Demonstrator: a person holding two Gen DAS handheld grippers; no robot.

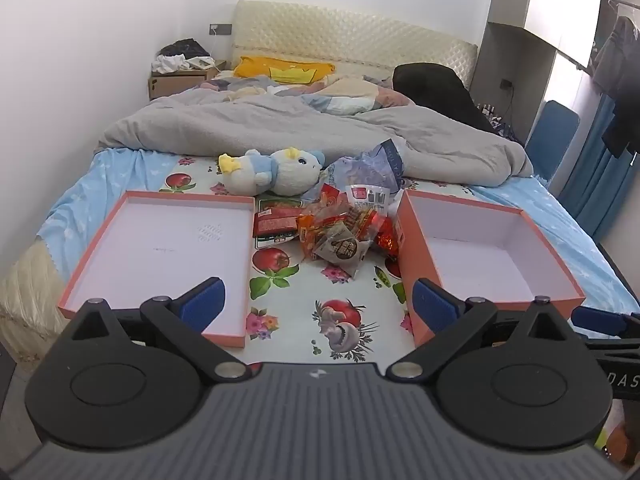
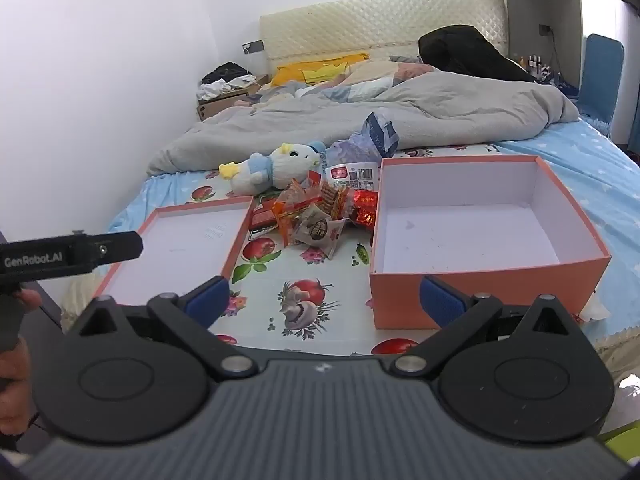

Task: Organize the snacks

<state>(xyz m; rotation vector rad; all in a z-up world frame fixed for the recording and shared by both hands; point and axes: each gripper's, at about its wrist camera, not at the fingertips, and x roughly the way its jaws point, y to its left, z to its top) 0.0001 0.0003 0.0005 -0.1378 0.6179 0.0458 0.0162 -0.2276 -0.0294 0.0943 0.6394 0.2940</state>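
Observation:
A heap of wrapped snacks (image 1: 334, 226) (image 2: 320, 214) lies on a fruit-print cloth (image 1: 296, 320) at the foot of a bed. Left of the heap sits a shallow orange box lid (image 1: 80, 280) (image 2: 236, 248), white inside. Right of it stands a deeper orange box (image 1: 416, 256) (image 2: 480, 288) with nothing in it. My left gripper (image 1: 318, 304) hovers open short of the snacks, above the cloth between lid and box. My right gripper (image 2: 324, 300) is open too, its right pad (image 2: 442, 302) in front of the deep box's near wall. Nothing is between either pair of jaws.
A blue and white plush toy (image 1: 272, 170) (image 2: 276, 166) and a crumpled bluish bag (image 1: 374, 164) (image 2: 368, 140) lie behind the snacks. A grey duvet (image 1: 280, 124) covers the far half of the bed. The left gripper's body (image 2: 72, 256) shows at the right wrist view's left edge.

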